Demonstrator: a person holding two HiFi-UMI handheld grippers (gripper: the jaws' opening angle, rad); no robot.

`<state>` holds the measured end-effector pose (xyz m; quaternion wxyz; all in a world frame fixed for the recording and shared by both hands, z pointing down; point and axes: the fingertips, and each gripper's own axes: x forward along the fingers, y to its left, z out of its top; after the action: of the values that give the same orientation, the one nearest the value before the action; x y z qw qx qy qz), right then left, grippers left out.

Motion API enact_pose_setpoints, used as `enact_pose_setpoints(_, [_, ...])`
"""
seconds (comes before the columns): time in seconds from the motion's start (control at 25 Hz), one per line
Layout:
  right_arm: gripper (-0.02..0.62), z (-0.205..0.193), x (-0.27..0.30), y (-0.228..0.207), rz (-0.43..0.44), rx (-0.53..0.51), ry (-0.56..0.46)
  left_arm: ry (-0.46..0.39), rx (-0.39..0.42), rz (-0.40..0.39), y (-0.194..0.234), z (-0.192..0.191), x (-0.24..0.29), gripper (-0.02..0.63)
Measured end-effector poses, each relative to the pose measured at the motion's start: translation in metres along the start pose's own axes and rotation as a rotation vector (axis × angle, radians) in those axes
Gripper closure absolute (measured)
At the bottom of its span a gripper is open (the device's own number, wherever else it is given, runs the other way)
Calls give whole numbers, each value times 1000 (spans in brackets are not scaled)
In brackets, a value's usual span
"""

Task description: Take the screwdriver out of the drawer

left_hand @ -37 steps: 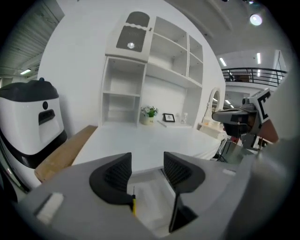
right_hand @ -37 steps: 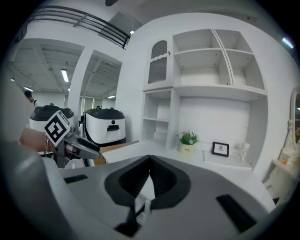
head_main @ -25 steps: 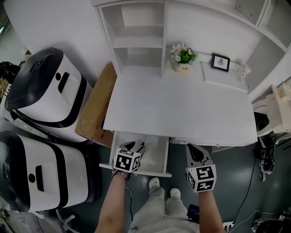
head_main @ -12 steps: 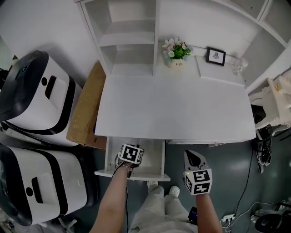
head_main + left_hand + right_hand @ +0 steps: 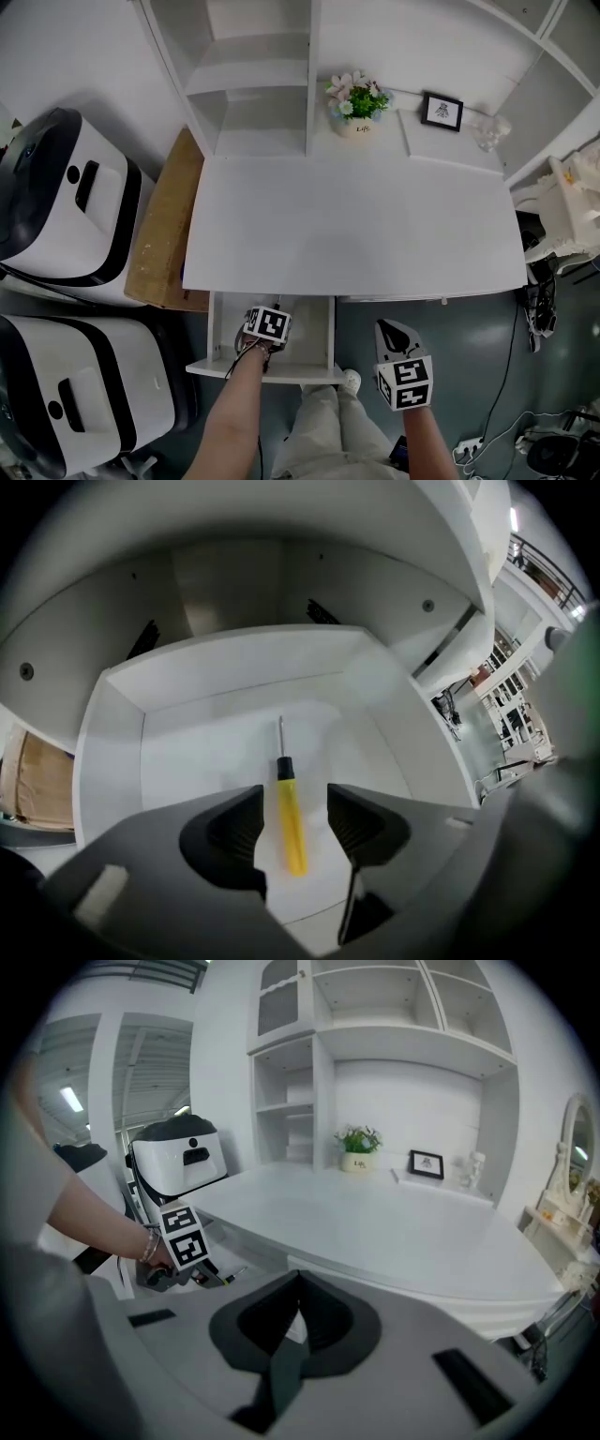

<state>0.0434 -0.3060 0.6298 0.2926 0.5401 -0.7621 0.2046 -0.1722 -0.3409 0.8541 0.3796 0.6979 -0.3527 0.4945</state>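
Observation:
A yellow-handled screwdriver (image 5: 290,819) lies on the floor of the open white drawer (image 5: 112,752), its metal tip pointing toward the back. My left gripper (image 5: 293,834) is open, and the handle lies between its two jaws without clear contact. From the head view, the left gripper (image 5: 266,315) reaches down into the drawer (image 5: 214,330) under the desk's left front and hides most of the tool. My right gripper (image 5: 394,334) hovers in front of the desk, right of the drawer, shut with nothing in it (image 5: 300,1288).
The white desk top (image 5: 356,225) overhangs the drawer's back. A flower pot (image 5: 354,98), a small framed picture (image 5: 442,111) and a shelf unit (image 5: 248,75) stand at the rear. A cardboard box (image 5: 159,234) and two white-and-black machines (image 5: 66,206) stand left.
My left gripper has moved forward over the drawer's front edge and lower into the drawer. The right gripper has stayed in front of the desk. The head camera shifted.

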Motion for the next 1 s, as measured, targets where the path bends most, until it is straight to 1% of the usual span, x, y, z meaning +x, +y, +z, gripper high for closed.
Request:
enact_pose_setpoints(0.28, [589, -11, 3, -4, 11, -26, 34, 62, -27, 25, 4, -16, 25, 388])
enact_pose_setpoints(0.6, [589, -16, 6, -6, 33, -44, 42, 76, -27, 57, 7, -19, 31, 404])
enact_pose_setpoints(0.72, [589, -17, 5, -4, 45, -52, 40, 73, -36, 59, 9, -18, 31, 437])
enact_pose_setpoints(0.8, [589, -20, 4, -2, 53, -62, 42, 78, -53, 60, 10, -20, 30, 524])
enact_pose_setpoints(1.0, [589, -19, -1, -3, 60, -76, 39, 105, -67, 42, 9, -24, 26, 526])
